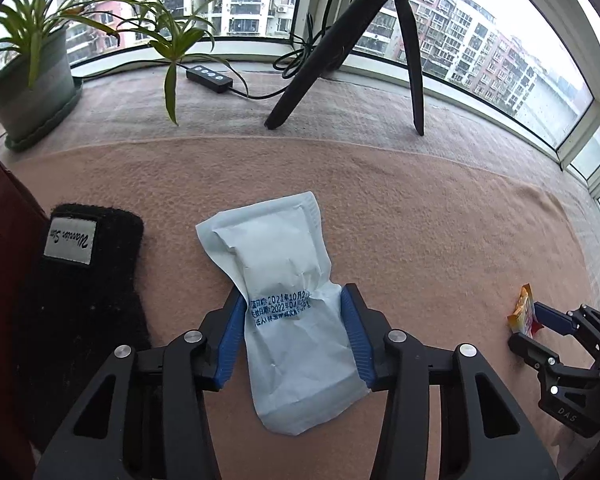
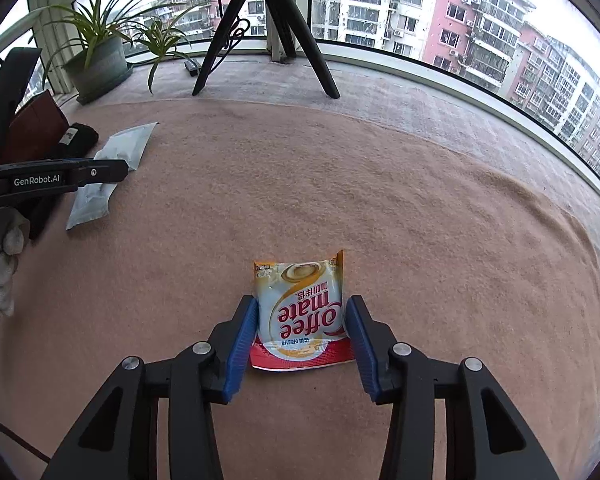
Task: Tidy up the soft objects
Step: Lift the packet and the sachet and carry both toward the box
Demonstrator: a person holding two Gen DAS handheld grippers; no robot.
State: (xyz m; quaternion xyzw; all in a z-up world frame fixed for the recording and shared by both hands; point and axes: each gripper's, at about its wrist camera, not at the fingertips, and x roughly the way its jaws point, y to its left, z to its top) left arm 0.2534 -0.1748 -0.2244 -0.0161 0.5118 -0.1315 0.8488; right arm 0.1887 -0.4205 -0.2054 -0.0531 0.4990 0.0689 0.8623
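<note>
A white paper pouch (image 1: 272, 240) with blue printed dates lies on the pink blanket (image 1: 420, 240). My left gripper (image 1: 294, 300) is shut on its crumpled middle, with both blue pads pressing its sides. A black knitted glove (image 1: 80, 280) with a grey label lies just left of the pouch. In the right wrist view a Coffee-mate sachet (image 2: 300, 280) sits between the blue pads of my right gripper (image 2: 300, 308), which is shut on its sides. The left wrist view shows that sachet (image 1: 522, 310) at the far right, held by the right gripper (image 1: 536, 320).
A potted plant (image 1: 36, 92) stands at the back left and a black tripod (image 1: 340, 60) at the back centre, with a cabled controller (image 1: 210, 74) between them. A dark red object (image 1: 4, 240) borders the left edge. Windows curve around the back and right.
</note>
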